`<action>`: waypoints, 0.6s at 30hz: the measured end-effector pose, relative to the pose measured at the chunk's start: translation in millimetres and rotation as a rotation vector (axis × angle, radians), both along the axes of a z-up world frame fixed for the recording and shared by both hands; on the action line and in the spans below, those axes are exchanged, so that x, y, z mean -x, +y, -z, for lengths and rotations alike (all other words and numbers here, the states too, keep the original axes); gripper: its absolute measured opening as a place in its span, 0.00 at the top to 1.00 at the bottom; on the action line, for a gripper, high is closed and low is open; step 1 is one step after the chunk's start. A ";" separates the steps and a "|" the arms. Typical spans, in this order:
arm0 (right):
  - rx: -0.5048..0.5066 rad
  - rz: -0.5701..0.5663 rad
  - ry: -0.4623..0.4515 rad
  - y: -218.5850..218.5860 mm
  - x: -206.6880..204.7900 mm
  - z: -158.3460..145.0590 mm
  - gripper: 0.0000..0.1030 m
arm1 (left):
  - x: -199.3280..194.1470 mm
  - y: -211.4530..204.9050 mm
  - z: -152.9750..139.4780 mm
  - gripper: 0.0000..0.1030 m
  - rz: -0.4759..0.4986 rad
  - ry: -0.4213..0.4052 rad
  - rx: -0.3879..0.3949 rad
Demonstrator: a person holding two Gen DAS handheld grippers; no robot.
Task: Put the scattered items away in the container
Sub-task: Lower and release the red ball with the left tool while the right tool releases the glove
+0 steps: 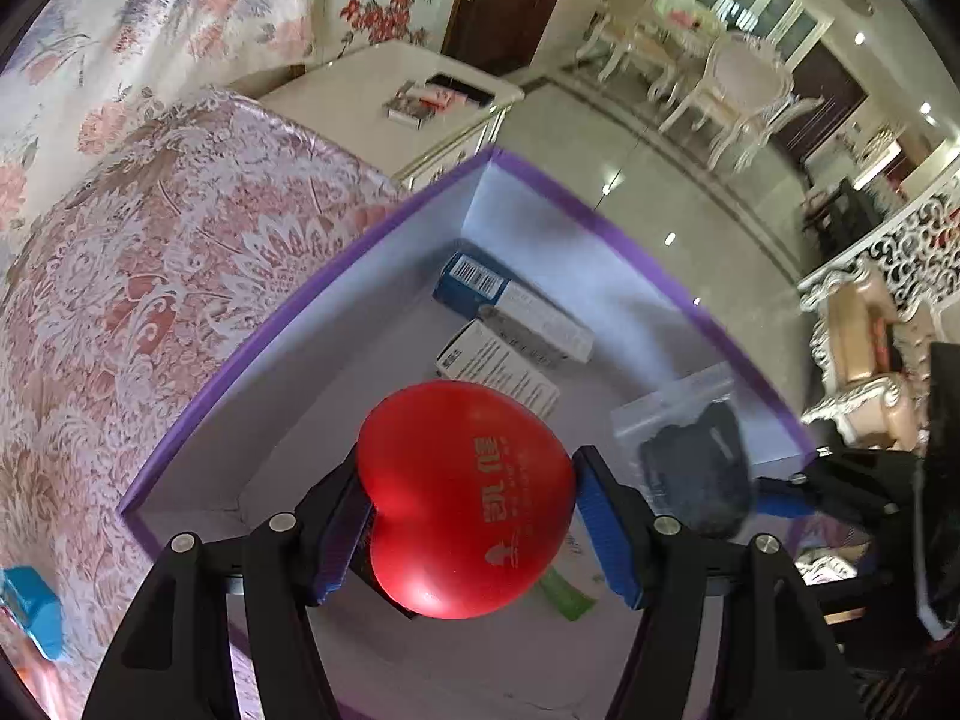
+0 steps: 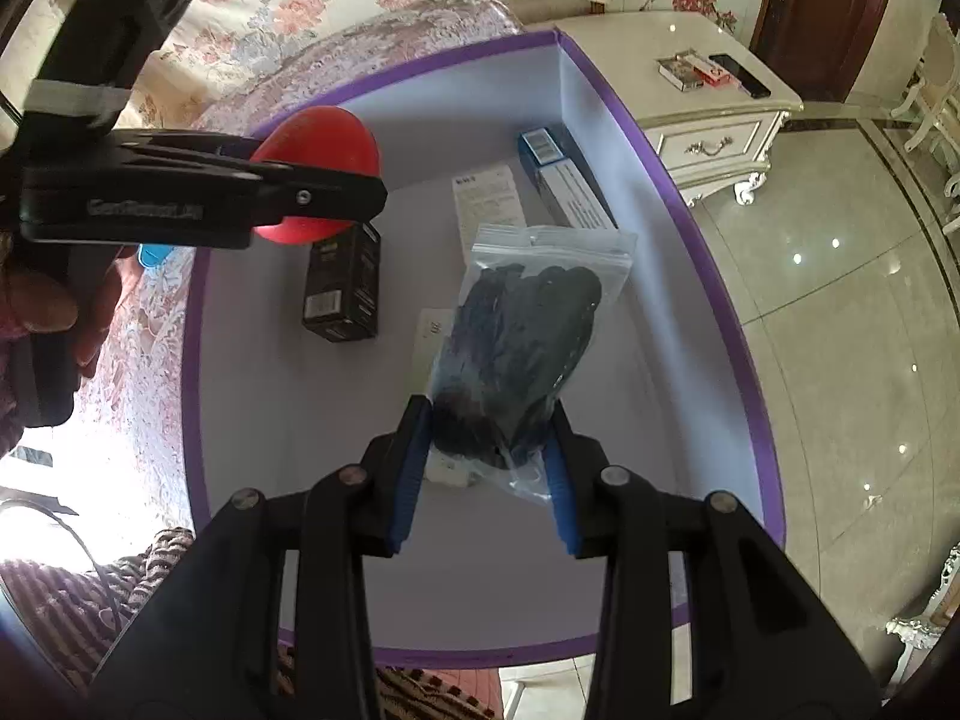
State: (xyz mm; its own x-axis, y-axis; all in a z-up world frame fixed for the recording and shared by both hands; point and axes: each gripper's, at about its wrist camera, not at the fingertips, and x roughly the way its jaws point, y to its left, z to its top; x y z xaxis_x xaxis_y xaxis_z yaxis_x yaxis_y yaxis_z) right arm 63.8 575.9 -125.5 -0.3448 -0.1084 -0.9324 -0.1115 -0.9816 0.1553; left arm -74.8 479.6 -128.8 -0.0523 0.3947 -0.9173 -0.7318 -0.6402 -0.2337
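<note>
My left gripper [image 1: 471,510] is shut on a red heart-shaped foam toy [image 1: 465,498] and holds it over the purple-rimmed white box [image 1: 282,324]. The toy [image 2: 318,138] and the left gripper also show in the right wrist view, above the box's far left part. My right gripper [image 2: 489,450] is shut on a clear zip bag of dark gloves [image 2: 522,348] and holds it over the box [image 2: 738,324]; the bag [image 1: 690,456] hangs at the right in the left wrist view. Inside lie a blue-and-white carton [image 2: 564,180], a white carton [image 2: 486,204] and a black carton [image 2: 342,282].
The box rests on a floral bedspread [image 1: 150,276]. A blue object [image 1: 30,612] lies on the bed left of the box. A cream nightstand [image 2: 708,114] with small items stands beyond the box. Glossy tiled floor [image 2: 840,330] lies to the right.
</note>
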 end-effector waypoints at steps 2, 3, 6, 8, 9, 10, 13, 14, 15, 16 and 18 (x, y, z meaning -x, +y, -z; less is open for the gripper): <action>0.007 0.000 -0.014 4.3 -0.2 2.8 0.61 | 2.3 4.0 7.0 0.36 0.001 -0.007 0.024; 0.009 -0.001 -0.018 6.1 -0.4 3.9 0.61 | 3.2 5.9 10.3 0.36 0.001 -0.009 0.036; 0.013 0.005 -0.036 12.0 -1.2 7.9 0.61 | 3.8 11.0 18.0 0.35 0.007 -0.004 0.065; 0.015 0.013 -0.052 16.4 -1.8 11.2 0.61 | 3.5 15.1 21.8 0.35 0.014 0.003 0.080; 0.016 0.017 -0.060 18.5 -1.9 12.6 0.61 | 3.4 16.7 22.6 0.35 0.017 0.006 0.083; 0.017 0.018 -0.065 20.0 -1.5 13.5 0.61 | 3.2 18.1 23.2 0.35 0.019 0.010 0.086; 0.012 0.015 -0.072 21.7 0.3 14.2 0.61 | 3.6 21.0 25.0 0.35 0.022 0.020 0.099; 0.012 0.013 -0.075 21.8 1.1 14.5 0.61 | 4.1 20.9 25.4 0.34 0.021 0.022 0.104; 0.011 0.011 -0.079 21.9 1.8 14.9 0.61 | 4.5 20.7 25.9 0.33 0.021 0.023 0.108; 0.010 0.010 -0.086 21.7 2.5 15.3 0.60 | 4.9 20.6 26.4 0.31 0.020 0.024 0.113; 0.009 0.009 -0.099 21.4 3.8 16.0 0.59 | 5.6 20.0 26.8 0.19 0.018 0.026 0.118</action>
